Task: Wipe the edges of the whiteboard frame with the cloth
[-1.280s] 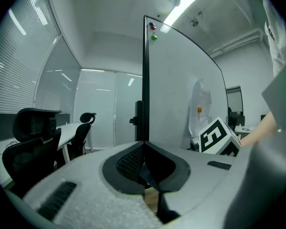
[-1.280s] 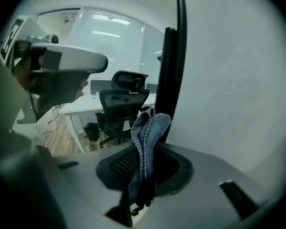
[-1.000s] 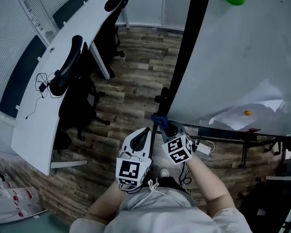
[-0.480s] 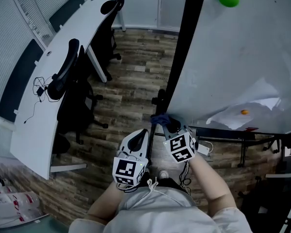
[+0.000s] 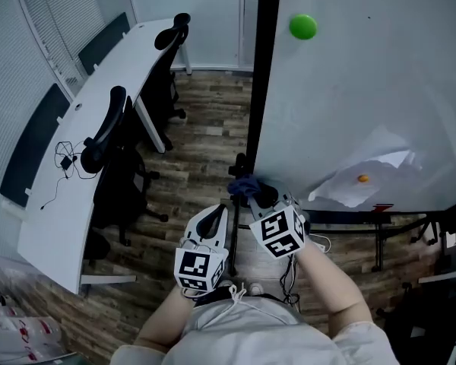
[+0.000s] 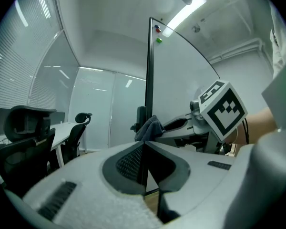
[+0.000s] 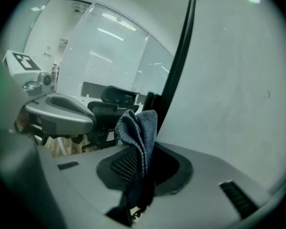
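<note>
I hold the blue cloth (image 7: 139, 128) clamped in my right gripper (image 7: 142, 173), bunched just past the jaw tips, beside the black whiteboard frame (image 7: 178, 75). My left gripper (image 6: 144, 161) has its jaws together, empty.

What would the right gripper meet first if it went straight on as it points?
Probably the whiteboard's black frame, low on its left edge: the right gripper, shut on the blue cloth, points at it, cloth leading. Depth is unclear; they may already touch.

Cool flat indoor light, ceiling strip (image 6: 183, 12) blown out, pale sheen on whiteboard (image 5: 380, 90), fisheye vignette in gripper views.
</note>
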